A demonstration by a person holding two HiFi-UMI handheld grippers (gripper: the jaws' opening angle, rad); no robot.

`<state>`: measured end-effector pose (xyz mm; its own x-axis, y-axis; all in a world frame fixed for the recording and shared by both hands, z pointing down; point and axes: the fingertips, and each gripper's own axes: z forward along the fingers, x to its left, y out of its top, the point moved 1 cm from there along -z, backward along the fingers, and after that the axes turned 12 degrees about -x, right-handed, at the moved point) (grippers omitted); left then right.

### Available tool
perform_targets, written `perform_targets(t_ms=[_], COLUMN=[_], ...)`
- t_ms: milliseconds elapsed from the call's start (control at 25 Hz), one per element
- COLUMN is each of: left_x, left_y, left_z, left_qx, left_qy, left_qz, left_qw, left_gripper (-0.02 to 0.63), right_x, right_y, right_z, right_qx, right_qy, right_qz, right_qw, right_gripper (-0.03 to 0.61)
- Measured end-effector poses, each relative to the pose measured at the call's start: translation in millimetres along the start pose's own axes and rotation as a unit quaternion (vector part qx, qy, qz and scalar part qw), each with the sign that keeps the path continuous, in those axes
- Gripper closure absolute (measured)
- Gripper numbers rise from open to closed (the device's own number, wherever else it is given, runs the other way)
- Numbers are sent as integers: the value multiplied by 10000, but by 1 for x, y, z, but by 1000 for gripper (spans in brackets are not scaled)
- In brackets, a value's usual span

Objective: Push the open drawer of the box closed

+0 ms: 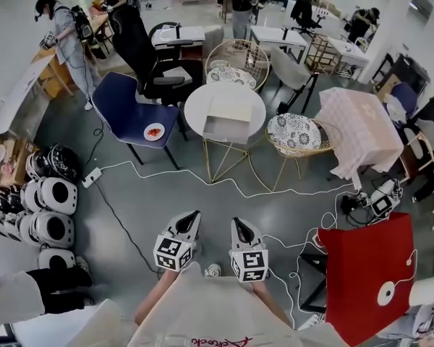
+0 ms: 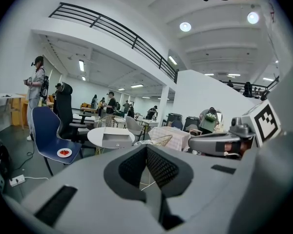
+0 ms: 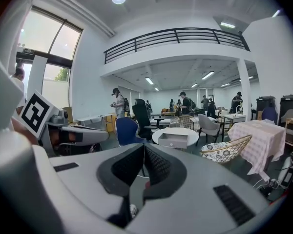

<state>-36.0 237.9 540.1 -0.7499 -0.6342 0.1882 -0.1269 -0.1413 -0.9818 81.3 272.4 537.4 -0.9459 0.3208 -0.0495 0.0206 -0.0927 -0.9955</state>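
The round white table [image 1: 194,110] stands well ahead, carrying the box [image 1: 231,105] with its drawer [image 1: 224,129] pulled out. Only the head view shows the drawer's hollow; the gripper views show just its front. The left gripper [image 1: 190,219] and right gripper [image 1: 239,225] hang near the person's body, both pinched together on nothing.

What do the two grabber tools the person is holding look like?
The left gripper and the right gripper look the same. Each has a smooth, pale grey shell that narrows to a beak-like tip, with black ribbed pads inside. Each also carries a white cube printed with black square markers. The person wears a cream top with red lettering, and no sleeves cover the forearms.
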Motion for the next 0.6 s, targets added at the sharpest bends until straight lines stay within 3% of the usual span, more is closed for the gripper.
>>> perform_targets(t_ms=[600], left_x=[41], left_y=[-3], left_z=[80], left_qx=[-33], left_qy=[-375], left_qz=[-201], left_qw=[9991], left_gripper=[601], right_x=[-44], right_y=[1], right_z=[69], right_qx=[31], right_qy=[-367], right_qz=[-94], right_qw=[9993], right_gripper=[562])
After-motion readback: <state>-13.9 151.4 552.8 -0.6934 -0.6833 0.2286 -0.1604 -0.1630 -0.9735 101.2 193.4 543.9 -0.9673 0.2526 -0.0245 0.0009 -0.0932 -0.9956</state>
